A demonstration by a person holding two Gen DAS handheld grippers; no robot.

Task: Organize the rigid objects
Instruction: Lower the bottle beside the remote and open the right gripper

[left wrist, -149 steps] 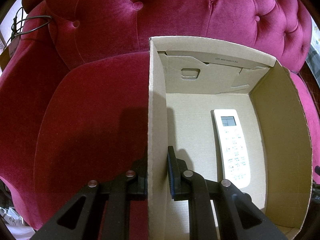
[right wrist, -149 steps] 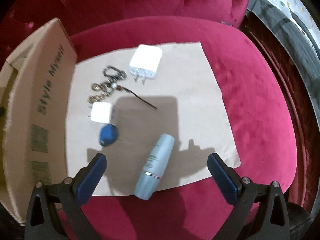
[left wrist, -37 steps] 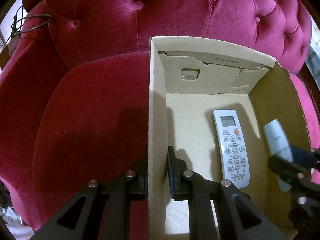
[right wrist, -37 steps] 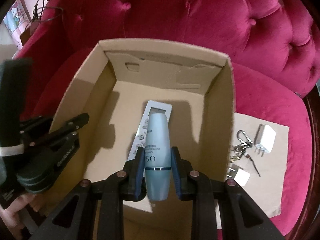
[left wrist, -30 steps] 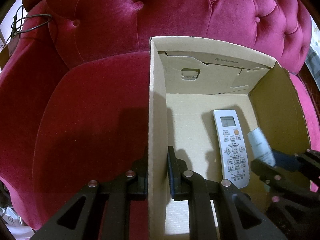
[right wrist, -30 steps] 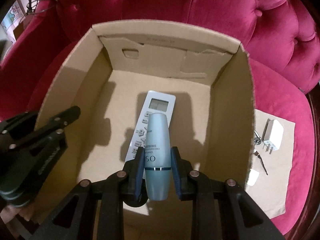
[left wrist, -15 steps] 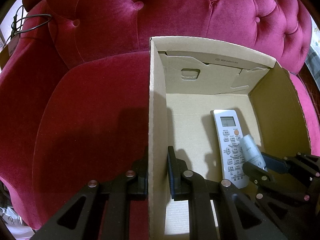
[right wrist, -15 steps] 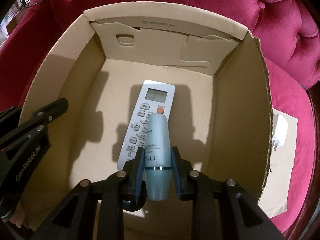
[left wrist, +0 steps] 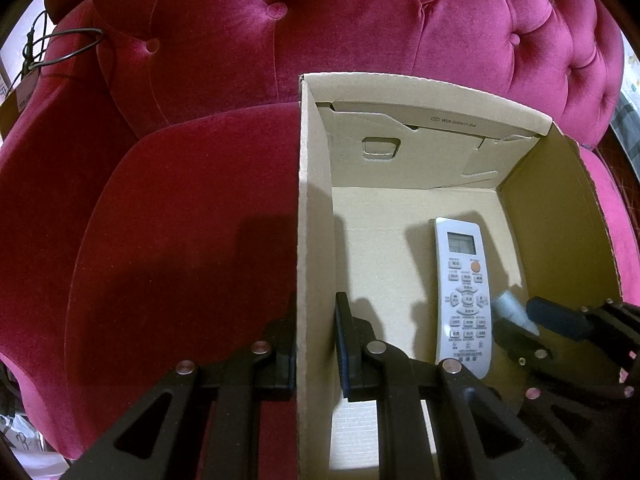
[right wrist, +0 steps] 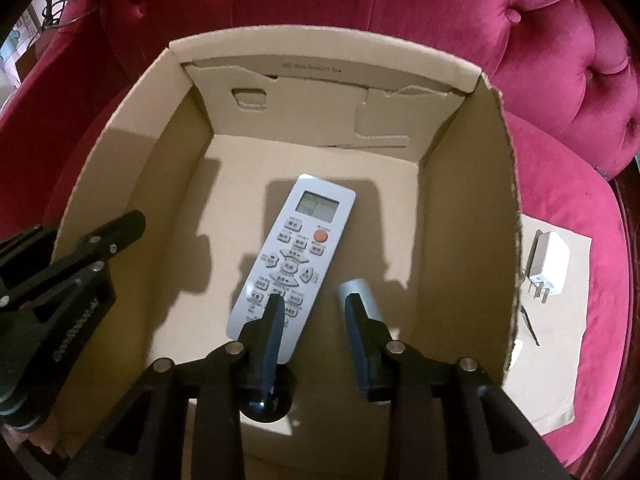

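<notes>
Cardboard box [right wrist: 460, 240] sits open-topped on a crimson velvet sofa [right wrist: 440, 8], and the left gripper [left wrist: 316, 340] is clamped on its left wall, one pad outside and one inside, steadying it. Inside, the right gripper [right wrist: 314, 324] hangs low over the floor of the box near the front edge, its jaws opening. The pale blue bottle [right wrist: 362, 298] lies against the inner face of the right-hand finger, the left-hand finger stands clear of it, so the squeeze looks released and the bottle seems to be resting on or just above the box floor.

The bottle is a smooth, rigid cylinder with a glossy skin. It is probably light, likely to roll sideways once free, and slippery under hard pads. A hold across the middle of its barrel, pads on opposite sides, would suit it best. Its long axis runs front to back in the box, its rounded end toward the back wall.

Just to its left lies a white remote control [right wrist: 294, 256], display end toward the back wall, tilted slightly toward the right wall. Outside the right wall, a white charger [right wrist: 548, 264] waits on a sheet of brown paper [right wrist: 560, 380].
</notes>
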